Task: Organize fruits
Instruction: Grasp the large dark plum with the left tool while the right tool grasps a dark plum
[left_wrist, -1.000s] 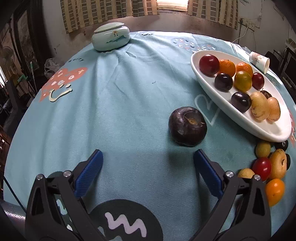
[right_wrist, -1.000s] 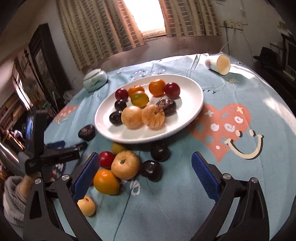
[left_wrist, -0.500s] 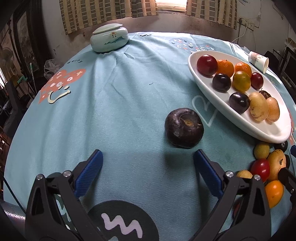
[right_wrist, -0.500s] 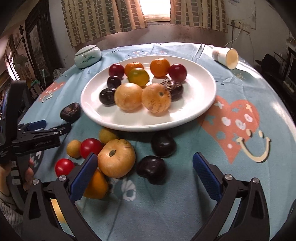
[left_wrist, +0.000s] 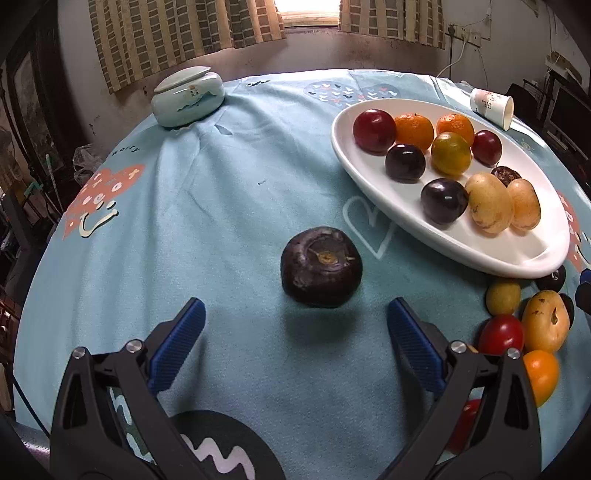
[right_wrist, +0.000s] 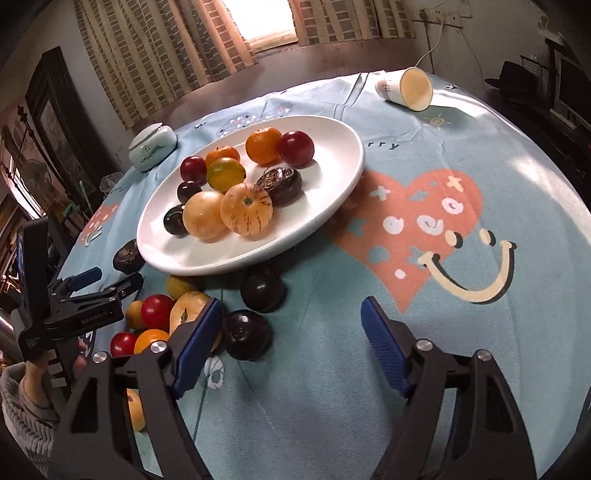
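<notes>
At twelve o'clock of the left gripper, spread wide and empty: dark wrinkled fruit. Right gripper, jaws just narrowing, nothing between. Advise straddling the fruit squarely before squeezing.

- A lived-in home room — checked curtains flank a bright window at the top of the frame.
- A patterned tablecloth covers the table, with a framed picture at left.
</notes>
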